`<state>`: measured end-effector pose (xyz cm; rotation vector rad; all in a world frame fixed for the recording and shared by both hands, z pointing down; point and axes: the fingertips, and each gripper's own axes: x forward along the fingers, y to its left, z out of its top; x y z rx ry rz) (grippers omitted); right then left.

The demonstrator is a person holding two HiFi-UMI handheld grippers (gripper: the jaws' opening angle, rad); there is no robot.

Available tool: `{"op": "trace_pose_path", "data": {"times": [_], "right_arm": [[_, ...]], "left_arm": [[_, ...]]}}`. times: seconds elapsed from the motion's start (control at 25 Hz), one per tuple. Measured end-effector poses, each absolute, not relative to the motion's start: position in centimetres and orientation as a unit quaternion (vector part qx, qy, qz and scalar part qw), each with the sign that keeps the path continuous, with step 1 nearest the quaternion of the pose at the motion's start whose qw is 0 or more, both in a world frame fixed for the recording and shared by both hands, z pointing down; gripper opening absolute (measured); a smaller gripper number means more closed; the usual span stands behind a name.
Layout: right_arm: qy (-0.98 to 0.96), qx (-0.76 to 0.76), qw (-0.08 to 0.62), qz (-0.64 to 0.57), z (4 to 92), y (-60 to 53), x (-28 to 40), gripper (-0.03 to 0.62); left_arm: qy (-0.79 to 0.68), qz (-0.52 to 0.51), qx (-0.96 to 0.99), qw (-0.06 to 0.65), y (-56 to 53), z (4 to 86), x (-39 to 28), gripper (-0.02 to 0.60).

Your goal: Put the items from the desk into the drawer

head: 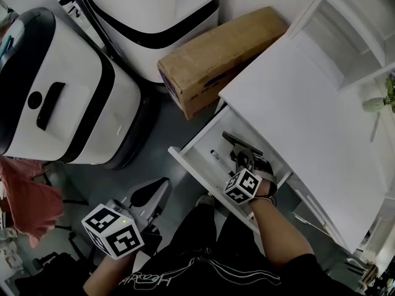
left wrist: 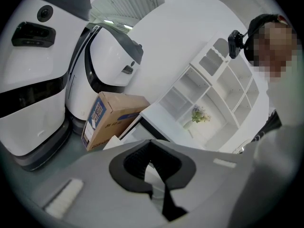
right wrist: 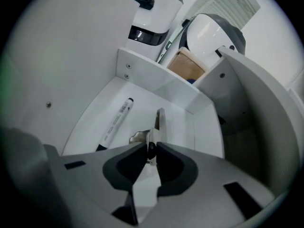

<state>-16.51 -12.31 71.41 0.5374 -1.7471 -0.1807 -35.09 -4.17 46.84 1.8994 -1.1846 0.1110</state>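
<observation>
The right gripper reaches into the open drawer. Its jaws are narrowed onto a small metal item, which juts forward from the tips. Whether that item touches the drawer floor cannot be told. Just left of this gripper, a marker lies on the drawer floor, apart from the metal item. Past the drawer wall ahead stands a cardboard box, with white machines behind it. Only the head view shows the white desk top, which lies to this gripper's right. The left gripper hangs outside the drawer, its jaws pressed together with nothing between them. Its own view alone shows what is ahead of it: a white shelf unit holding a small plant.
</observation>
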Motion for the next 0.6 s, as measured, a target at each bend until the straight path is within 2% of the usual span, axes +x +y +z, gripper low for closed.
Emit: {"op": "trace_pose_path", "data": {"times": [0.12, 0.28, 0.44, 0.6], "right_arm": [[-0.766, 0.229, 0.599, -0.035, 71.6, -12.2, -16.6, 0.069], [-0.779, 0.207, 0.591, 0.030, 71.8, -11.3, -16.8, 0.187], [-0.806, 0.209, 0.548, 0.076, 69.0, -10.6, -17.4, 0.195], [-0.852, 0.209, 0.454, 0.155, 64.0, -9.2, -18.9, 0.210]], "left_arm": [[-0.481, 0.052, 0.767, 0.421, -4.4, 46.5, -35.4, 0.008], [-0.487, 0.043, 0.767, 0.416, -4.3, 46.2, -35.8, 0.008], [-0.498, 0.036, 0.760, 0.417, -3.8, 46.3, -36.2, 0.008], [-0.512, 0.020, 0.752, 0.415, -3.4, 45.8, -36.3, 0.008]]}}
